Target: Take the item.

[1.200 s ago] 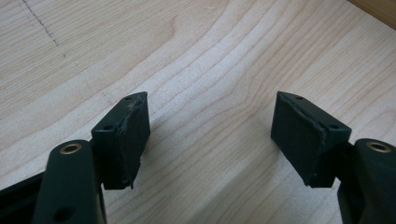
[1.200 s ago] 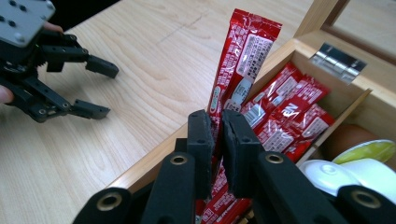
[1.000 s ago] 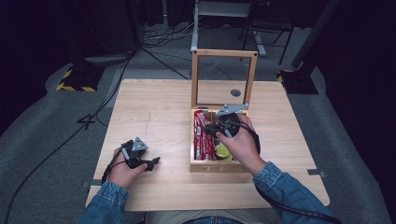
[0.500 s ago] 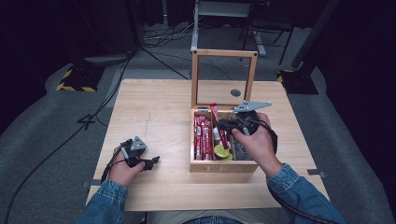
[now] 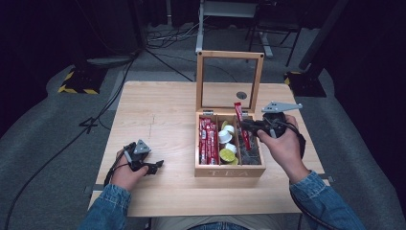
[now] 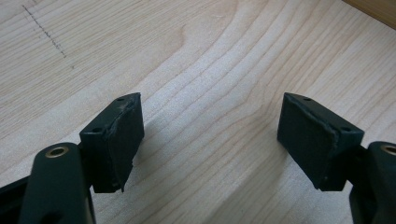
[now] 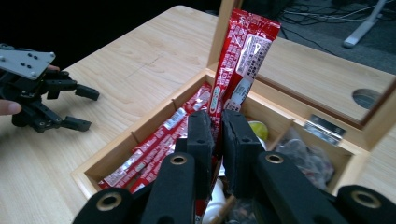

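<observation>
Now your right gripper [image 5: 249, 126] above the tea box [image 5: 230, 170], pinching a red sachet [image 7: 236, 65] upright, its lower end hidden behind the pads, left gripper [image 5: 155, 166] at 8 o'clock, jaws just spreading, nothing between.

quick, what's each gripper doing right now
left gripper: open, nothing between the jaws, over bare table
right gripper: shut on a red packet
</observation>
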Motion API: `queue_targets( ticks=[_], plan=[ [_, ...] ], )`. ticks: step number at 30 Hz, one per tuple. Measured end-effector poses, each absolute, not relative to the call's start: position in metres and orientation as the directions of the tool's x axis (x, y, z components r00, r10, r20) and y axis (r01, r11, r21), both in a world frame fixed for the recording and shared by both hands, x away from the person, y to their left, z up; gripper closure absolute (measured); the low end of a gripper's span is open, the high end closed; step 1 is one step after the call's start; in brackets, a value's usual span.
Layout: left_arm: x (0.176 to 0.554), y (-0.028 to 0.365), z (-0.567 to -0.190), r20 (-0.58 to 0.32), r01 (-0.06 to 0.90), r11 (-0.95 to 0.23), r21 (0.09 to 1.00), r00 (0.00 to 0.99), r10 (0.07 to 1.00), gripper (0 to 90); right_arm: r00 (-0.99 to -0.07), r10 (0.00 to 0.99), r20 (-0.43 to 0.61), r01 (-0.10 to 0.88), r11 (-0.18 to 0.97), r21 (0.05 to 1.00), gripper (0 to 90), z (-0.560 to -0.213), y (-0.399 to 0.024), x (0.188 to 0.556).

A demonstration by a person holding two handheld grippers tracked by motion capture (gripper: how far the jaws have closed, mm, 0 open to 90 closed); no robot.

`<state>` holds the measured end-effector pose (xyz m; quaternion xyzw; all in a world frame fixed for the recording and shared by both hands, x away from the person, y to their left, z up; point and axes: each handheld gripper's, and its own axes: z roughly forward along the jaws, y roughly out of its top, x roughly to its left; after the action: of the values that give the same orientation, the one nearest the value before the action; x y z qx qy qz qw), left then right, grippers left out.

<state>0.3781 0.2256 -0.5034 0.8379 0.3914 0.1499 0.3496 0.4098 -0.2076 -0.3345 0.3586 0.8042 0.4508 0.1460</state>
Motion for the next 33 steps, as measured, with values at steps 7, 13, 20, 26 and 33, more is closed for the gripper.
queue_targets(
  ticks=[7,13,20,26,33],
  plan=[
    [0.378,0.226,-0.503,-0.020,0.551,-0.454,0.700,0.651,0.759,22.8,-0.673,0.735,0.087,0.455,0.318,0.832,82.3,-0.331,-0.234,0.410],
    [0.380,0.225,-0.503,-0.023,0.552,-0.451,0.701,0.650,0.760,21.9,-0.646,0.759,0.079,0.464,0.308,0.831,82.3,-0.333,-0.254,0.411],
    [0.380,0.225,-0.503,-0.023,0.554,-0.450,0.700,0.648,0.761,21.9,-0.598,0.797,0.086,0.486,0.275,0.830,82.3,-0.343,-0.285,0.415],
    [0.380,0.225,-0.503,-0.022,0.553,-0.451,0.700,0.649,0.761,21.8,-0.568,0.818,0.089,0.502,0.259,0.825,82.3,-0.356,-0.304,0.420],
    [0.380,0.225,-0.503,-0.023,0.554,-0.451,0.700,0.648,0.761,21.8,-0.563,0.822,0.089,0.499,0.251,0.829,82.3,-0.372,-0.321,0.423]
  ],
)
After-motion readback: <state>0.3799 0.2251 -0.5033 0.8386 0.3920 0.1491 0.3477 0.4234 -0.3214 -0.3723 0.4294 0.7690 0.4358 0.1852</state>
